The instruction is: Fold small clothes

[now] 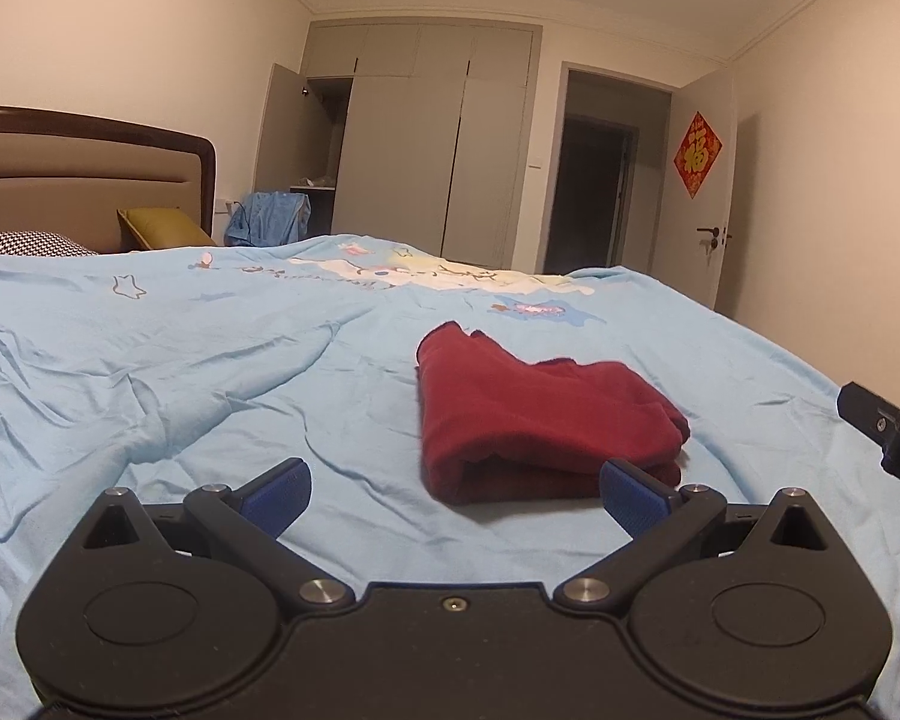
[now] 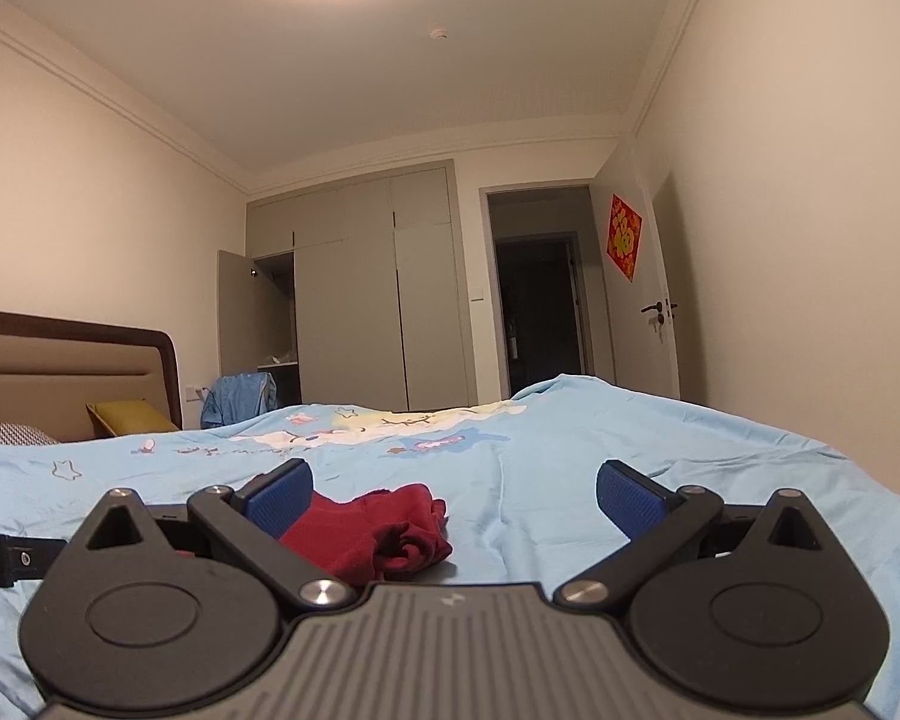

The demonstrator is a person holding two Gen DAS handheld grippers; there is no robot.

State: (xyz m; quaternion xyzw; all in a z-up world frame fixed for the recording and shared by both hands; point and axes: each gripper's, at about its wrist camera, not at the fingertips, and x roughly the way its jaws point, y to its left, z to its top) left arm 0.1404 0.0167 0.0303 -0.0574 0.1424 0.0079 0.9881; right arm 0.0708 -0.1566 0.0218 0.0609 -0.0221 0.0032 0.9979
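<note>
Red garment (image 1: 534, 420) lies folded on blue bedsheet (image 1: 180, 360); left gripper (image 1: 456, 489) and right gripper (image 2: 455, 492) spread, empty, clear of it — fold apparently done.

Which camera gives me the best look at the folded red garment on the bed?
The left wrist view. There the red garment lies in full between the open jaws on the blue bedspread, its folded layers plain. In the right wrist view the garment sits low, and the gripper's left finger covers part of it.
</note>
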